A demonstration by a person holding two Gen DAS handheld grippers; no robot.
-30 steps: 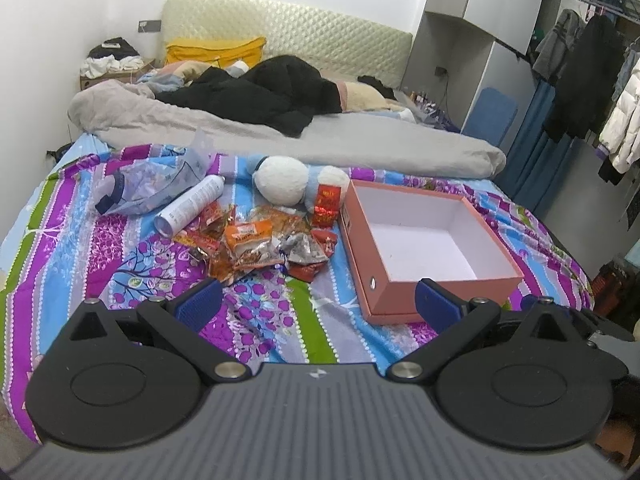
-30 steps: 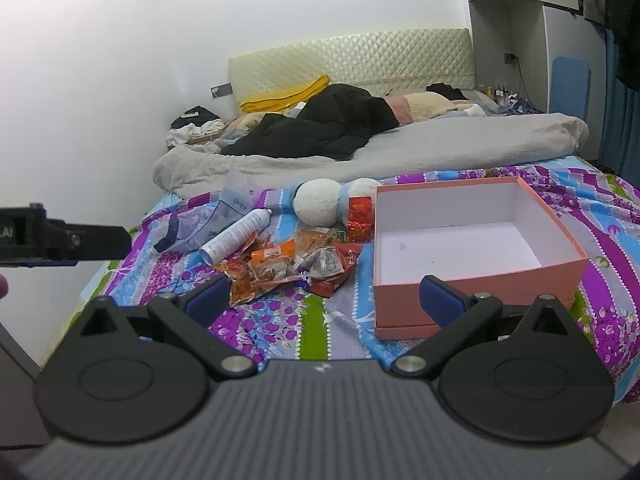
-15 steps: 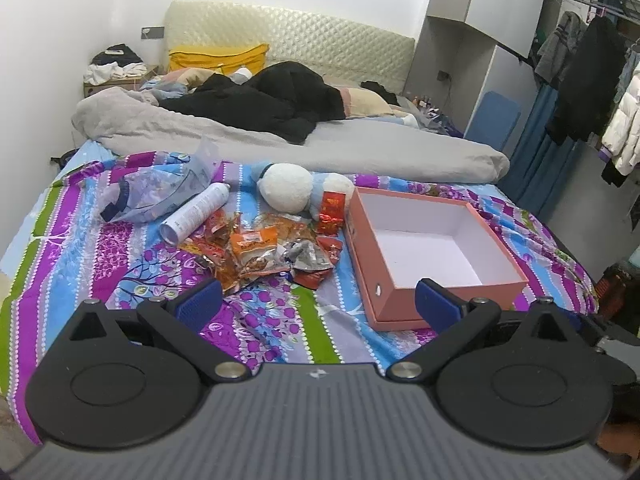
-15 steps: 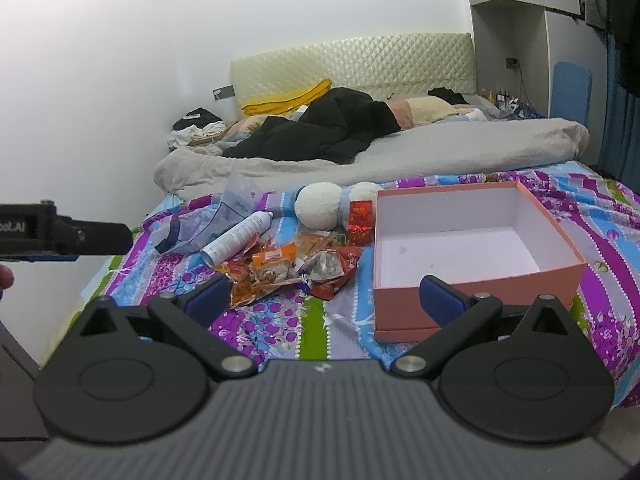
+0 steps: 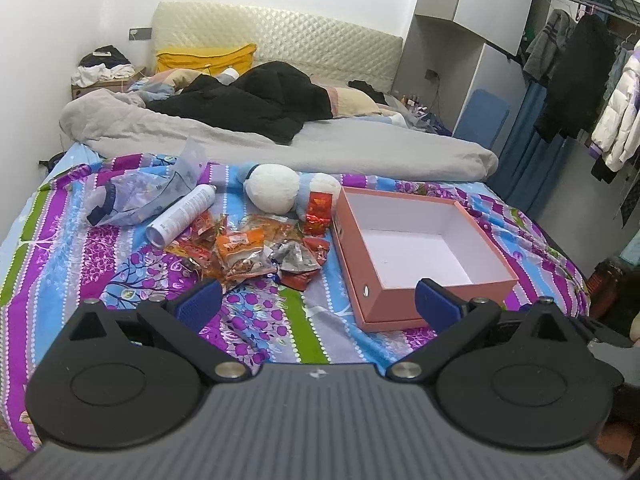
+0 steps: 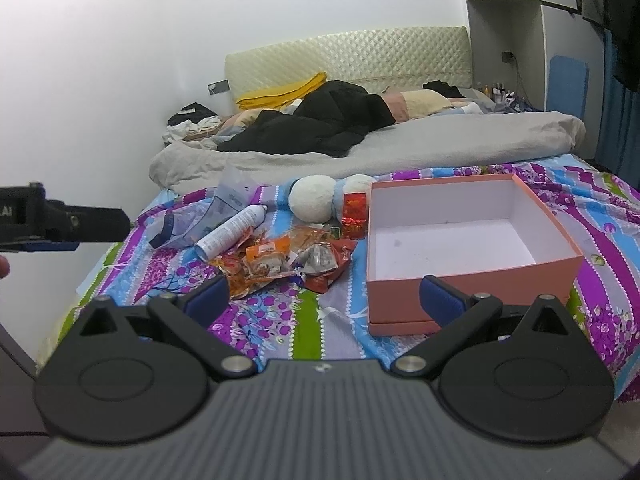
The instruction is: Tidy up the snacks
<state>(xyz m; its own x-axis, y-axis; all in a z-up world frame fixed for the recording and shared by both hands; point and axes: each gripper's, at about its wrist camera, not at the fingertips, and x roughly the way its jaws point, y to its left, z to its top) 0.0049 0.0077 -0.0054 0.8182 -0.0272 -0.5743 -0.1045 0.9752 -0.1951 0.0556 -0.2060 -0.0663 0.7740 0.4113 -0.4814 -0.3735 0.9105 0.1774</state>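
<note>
- Left gripper (image 5: pixel 318 300): jaws spread wide, holding nothing, above the bedspread (image 5: pixel 60 264).
- Right gripper (image 6: pixel 326 294): jaws likewise apart, empty.
- Snack packets (image 5: pixel 248 250) lie heaped at 11 o'clock; open pink box (image 5: pixel 424 248) at 1 o'clock, just beside them.

You get bright, even room light; the plain white wall (image 6: pixel 120 60) washes out, fisheye bending curves the edges, and shadows stay soft everywhere.
</note>
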